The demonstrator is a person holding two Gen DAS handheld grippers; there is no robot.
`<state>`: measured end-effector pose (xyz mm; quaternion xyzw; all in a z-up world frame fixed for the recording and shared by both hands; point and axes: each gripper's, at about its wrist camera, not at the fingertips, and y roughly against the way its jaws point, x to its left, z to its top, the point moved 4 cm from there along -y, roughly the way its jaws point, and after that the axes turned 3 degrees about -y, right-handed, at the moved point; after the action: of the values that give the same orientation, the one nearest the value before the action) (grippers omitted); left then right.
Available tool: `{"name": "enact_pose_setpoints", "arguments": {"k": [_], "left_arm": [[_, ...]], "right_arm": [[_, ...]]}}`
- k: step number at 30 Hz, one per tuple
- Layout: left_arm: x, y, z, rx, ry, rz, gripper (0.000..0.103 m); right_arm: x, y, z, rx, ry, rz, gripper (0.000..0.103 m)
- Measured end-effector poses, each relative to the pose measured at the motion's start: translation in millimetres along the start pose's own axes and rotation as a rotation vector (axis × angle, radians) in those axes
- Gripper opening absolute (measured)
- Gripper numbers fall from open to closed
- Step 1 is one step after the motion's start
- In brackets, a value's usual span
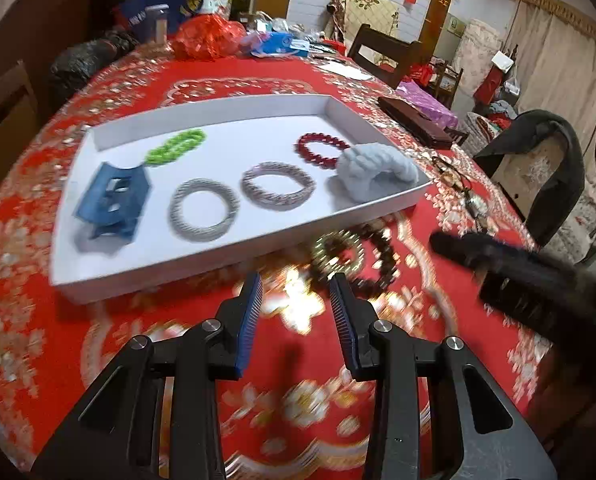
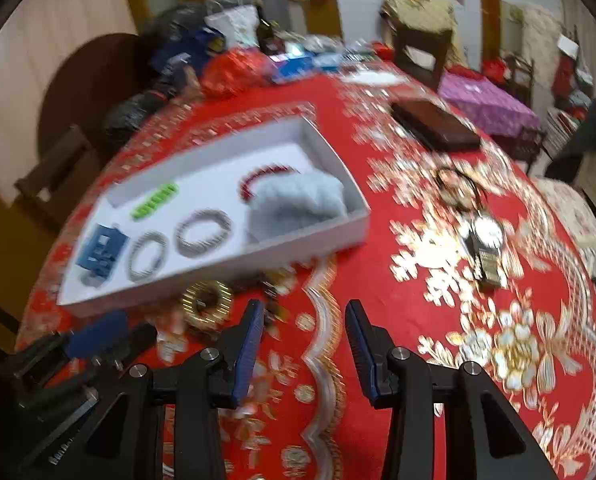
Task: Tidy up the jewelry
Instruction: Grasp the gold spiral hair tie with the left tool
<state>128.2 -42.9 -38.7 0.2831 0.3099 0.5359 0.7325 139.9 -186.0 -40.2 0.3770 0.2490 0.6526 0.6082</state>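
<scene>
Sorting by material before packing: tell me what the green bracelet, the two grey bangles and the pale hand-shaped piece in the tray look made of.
Green bracelet: likely plastic, bright uniform chunky links.
Grey bangles: probably metal, silvery with fine ribbing like coiled wire; blur leaves it open.
Hand-shaped piece: matte pale moulded look, perhaps plaster or resin.
White tray: looks like cardboard, thin flat walls.

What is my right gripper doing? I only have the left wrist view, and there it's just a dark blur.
Observer: The right gripper is open and empty, over the cloth in front of the tray.
Operator: And that blurry clutter right of the tray?
Observer: One piece is a watch with a pale round dial, lying on the cloth apart from the tray.
</scene>
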Motion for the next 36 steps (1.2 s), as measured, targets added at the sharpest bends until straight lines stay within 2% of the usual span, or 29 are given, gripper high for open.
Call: {"name": "enact_pose_setpoints", "arguments": {"k": [3,10,11,12,14,17,21,25,30,34,36], "left_arm": [[-7.6,-14.4,11.4,0.022,0.022,-0.027,0.035],[-11.2,-39.9,17.1,0.057,0.027,0.002,0.033],[-8.6,-42.0,14.8,0.064,0.033,-0.001,0.027],[-7.2,-42.5,13.0,0.066,0.033,-0.008,0.011],[-9.7,-38.2,7.0,0.068,-0.001,-0.021,0.009],[-10.8,-26.0,-7.4,0.068,-0.029,-0.035,0.008],[-0.2,-0.8,-25.1,0.067,-0.006,-0.063,0.008],[18.2,19.5,-32.0,0.044,0.041,-0.103,0.008],[42.0,24.6,-39.8,0.033,0.075,-0.076,0.008],[55.9,27.6,-45.7,0.024,0.079,-0.042,0.008],[60.6,25.1,-49.2,0.027,0.089,-0.036,0.008]], "right_arm": [[-11.8,-10.4,-5.5,0.039,-0.044,-0.009,0.041],[-13.1,-10.4,-5.2,0.038,-0.043,-0.005,0.041],[-12.8,-10.9,-5.2,0.04,-0.04,-0.006,0.041],[-12.4,-11.6,-5.4,0.042,-0.037,-0.007,0.041],[-11.7,-13.1,-6.0,0.047,-0.035,-0.008,0.041],[-10.1,-14.0,-6.6,0.047,-0.028,-0.008,0.041],[-4.0,-12.3,-7.5,0.043,-0.011,0.015,0.041],[16.6,-10.5,-12.1,0.05,0.055,0.088,0.041],[48.0,-12.4,-27.5,0.078,0.163,0.162,0.041],[59.1,-22.7,-37.5,0.097,0.236,0.12,0.041],[62.7,-23.0,-39.2,0.079,0.265,0.1,0.041]]}}
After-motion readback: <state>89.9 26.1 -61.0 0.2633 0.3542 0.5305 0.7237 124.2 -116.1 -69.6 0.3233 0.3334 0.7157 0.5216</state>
